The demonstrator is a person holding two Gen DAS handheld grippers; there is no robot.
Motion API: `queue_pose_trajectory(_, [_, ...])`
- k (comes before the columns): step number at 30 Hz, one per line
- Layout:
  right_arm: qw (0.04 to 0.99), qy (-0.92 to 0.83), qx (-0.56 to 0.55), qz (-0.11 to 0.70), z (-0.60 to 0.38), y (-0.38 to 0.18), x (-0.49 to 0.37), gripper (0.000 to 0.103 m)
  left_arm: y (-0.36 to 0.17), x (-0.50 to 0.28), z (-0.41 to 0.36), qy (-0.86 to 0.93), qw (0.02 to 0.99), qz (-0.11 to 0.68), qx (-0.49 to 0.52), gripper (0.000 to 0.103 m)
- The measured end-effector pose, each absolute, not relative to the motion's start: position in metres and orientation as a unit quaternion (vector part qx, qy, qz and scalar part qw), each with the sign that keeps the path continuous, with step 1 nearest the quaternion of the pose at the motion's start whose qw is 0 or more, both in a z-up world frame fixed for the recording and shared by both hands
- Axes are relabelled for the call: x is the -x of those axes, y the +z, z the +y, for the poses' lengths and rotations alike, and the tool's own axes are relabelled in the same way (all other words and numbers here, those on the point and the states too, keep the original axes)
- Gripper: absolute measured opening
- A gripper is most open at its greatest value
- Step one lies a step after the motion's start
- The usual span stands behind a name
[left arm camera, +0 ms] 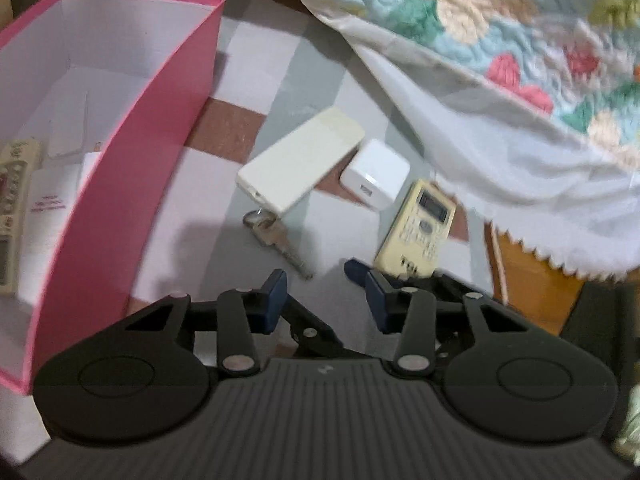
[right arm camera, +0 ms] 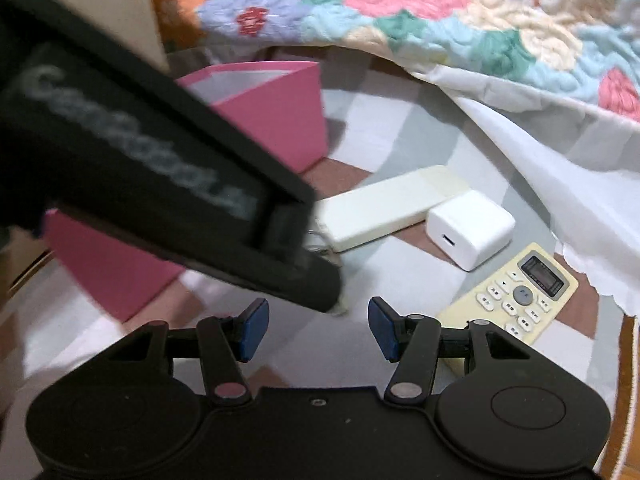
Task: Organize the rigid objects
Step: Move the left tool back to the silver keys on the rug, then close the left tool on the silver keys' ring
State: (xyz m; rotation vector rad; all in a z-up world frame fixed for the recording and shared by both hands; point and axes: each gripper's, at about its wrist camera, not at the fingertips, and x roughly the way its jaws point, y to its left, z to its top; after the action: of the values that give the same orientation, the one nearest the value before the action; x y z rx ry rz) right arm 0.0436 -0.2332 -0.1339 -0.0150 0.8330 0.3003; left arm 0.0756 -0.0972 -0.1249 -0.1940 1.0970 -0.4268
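Both tongs stand wide apart and hold nothing. The left tongs (left arm camera: 326, 294) hover low over the checked cloth (left arm camera: 224, 248), and just ahead of their blue pads (left arm camera: 276, 288) lies a silver key (left arm camera: 276, 240), its ring hooked to the near end of a long white remote-like block (left arm camera: 300, 160). That block lies slanted on the cloth, its far end pointing toward the quilt. Just right of it, touching or nearly so, sits a small white charger cube (left arm camera: 376, 174) with its port facing the camera. Nearer again, just beyond the right pad, lies a yellowed remote control (left arm camera: 416, 232) with a small screen at its far end; its near end reaches the pad, though contact cannot be told.

To the left stands a pink box (left arm camera: 132, 168), open on top, white inside. Another yellowed remote (left arm camera: 12, 208) and some white items lie in it; the blur hides what they are.

From the right wrist view, the right tongs (right arm camera: 318, 326) hang over bare cloth (right arm camera: 360, 264). The remote control (right arm camera: 516, 300) lies just beside their right pad (right arm camera: 380, 326), the charger cube (right arm camera: 470, 230) beyond it, and the white block (right arm camera: 384, 208) farther left. The left gripper's black body (right arm camera: 140, 176) cuts across this view and hides most of the key. The pink box (right arm camera: 276, 116) stands behind it.

A flowered quilt (left arm camera: 500, 28) with a white scalloped edge drapes over the far right side of the cloth. A strip of brown wood (left arm camera: 532, 280) shows beneath it at right.
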Motion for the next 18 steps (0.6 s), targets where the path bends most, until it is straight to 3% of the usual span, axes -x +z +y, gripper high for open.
queue_pose_trajectory(10, [0.911,0.152,0.03,0.382,-0.232,-0.148,-0.048,0.058,-0.147,-0.081,-0.092,-0.205,0.835,0.494,0.132,0.034])
queue_pose_trajectory(13, [0.909,0.168,0.042,0.378,-0.228,-0.15,-0.055,0.045,-0.15,-0.082,-0.088,-0.196,0.834,0.496,0.139,0.034])
queue_pose_trajectory(16, [0.909,0.163,0.043,0.382,-0.228,-0.147,-0.057,0.01,-0.151,-0.081,-0.085,-0.191,0.833,0.499,0.143,0.034])
queue_pose_trajectory(18, [0.911,0.152,0.024,0.383,-0.232,-0.143,-0.053,0.01,-0.153,-0.08,-0.085,-0.19,0.831,0.502,0.142,0.034])
